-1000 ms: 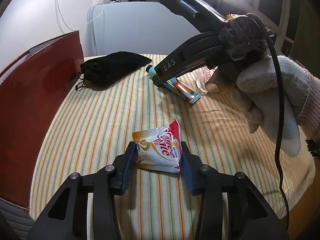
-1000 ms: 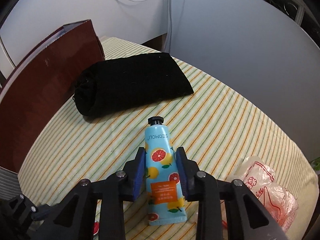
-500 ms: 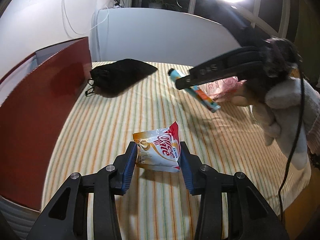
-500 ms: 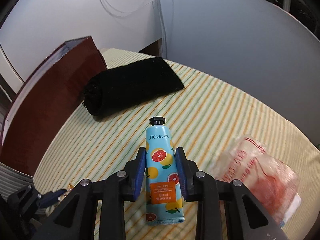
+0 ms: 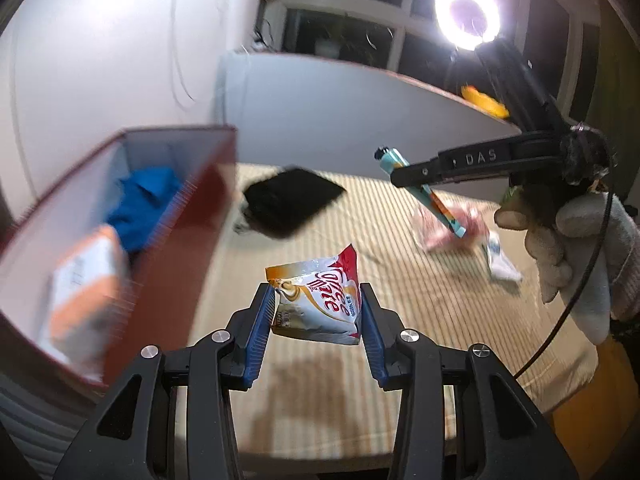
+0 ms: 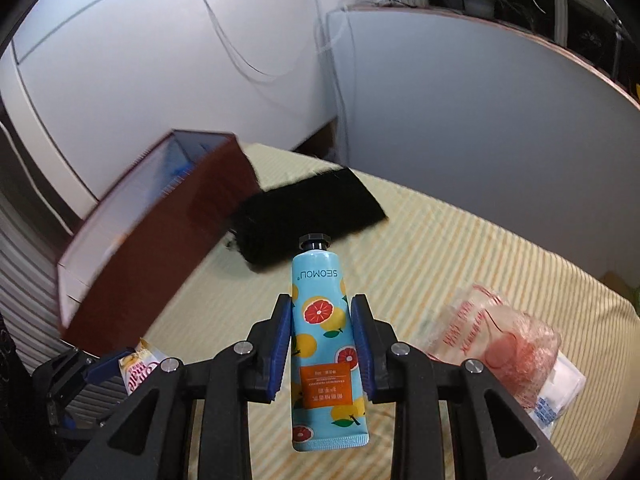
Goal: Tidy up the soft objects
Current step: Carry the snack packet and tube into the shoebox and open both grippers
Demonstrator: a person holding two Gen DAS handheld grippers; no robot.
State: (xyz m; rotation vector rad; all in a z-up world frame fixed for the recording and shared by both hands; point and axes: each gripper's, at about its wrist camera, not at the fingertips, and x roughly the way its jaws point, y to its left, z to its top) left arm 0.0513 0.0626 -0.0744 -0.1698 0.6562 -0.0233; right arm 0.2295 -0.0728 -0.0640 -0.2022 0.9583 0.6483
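Sachet (image 5: 316,300) sits clamped between the blue pads of the left hand-held gripper (image 5: 316,316), raised above the striped table (image 5: 420,320), just right of the red box (image 5: 180,240). Inside the box lie a blue cloth (image 5: 140,208) and a blurred white-and-orange pack (image 5: 84,280). The right hand-held gripper (image 6: 322,340) pinches a tube (image 6: 324,344) around its middle, cap pointing forward, also off the table. A black pouch (image 6: 304,216) lies on the table beside the box's far end. A pink plastic bag (image 6: 496,344) rests to the right, near the table edge.
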